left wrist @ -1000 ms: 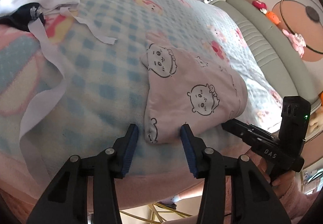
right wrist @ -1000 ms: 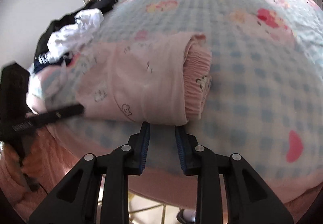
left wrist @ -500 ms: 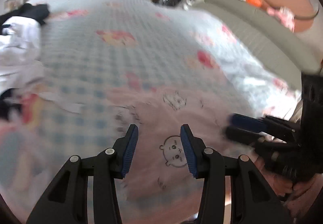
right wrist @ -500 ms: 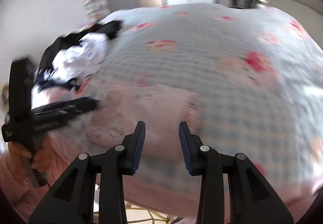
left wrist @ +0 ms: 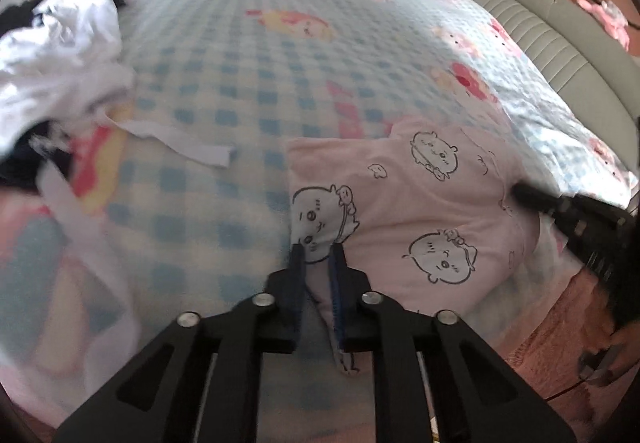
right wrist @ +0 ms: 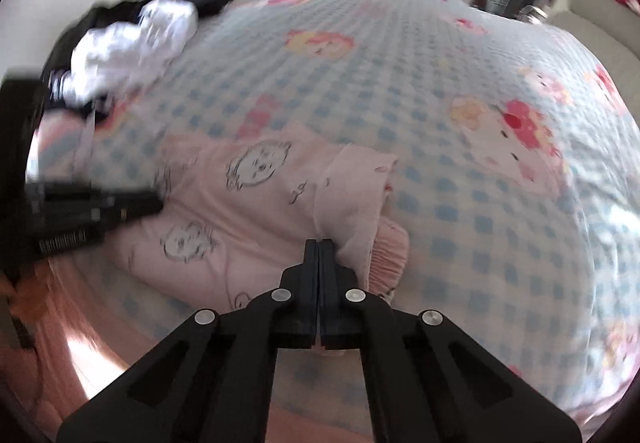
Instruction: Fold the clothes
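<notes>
Pink printed garment (left wrist: 424, 211) lying folded near the front edge of the checked bed cover (left wrist: 248, 91), left gripper (left wrist: 318, 255) closing on its near corner, right gripper (right wrist: 319, 247) pinched together on its cuffed end, heap of clothes (right wrist: 132, 31) far left

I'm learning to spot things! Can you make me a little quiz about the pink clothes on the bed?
1. True or false: the right tongs are shut on the pink garment.
2. What is printed on the garment: A) stars B) cartoon faces C) stripes?
3. Fill in: the white clothes lie on the checked ____.

Key: 1 true; 2 B; 3 blanket.
</notes>
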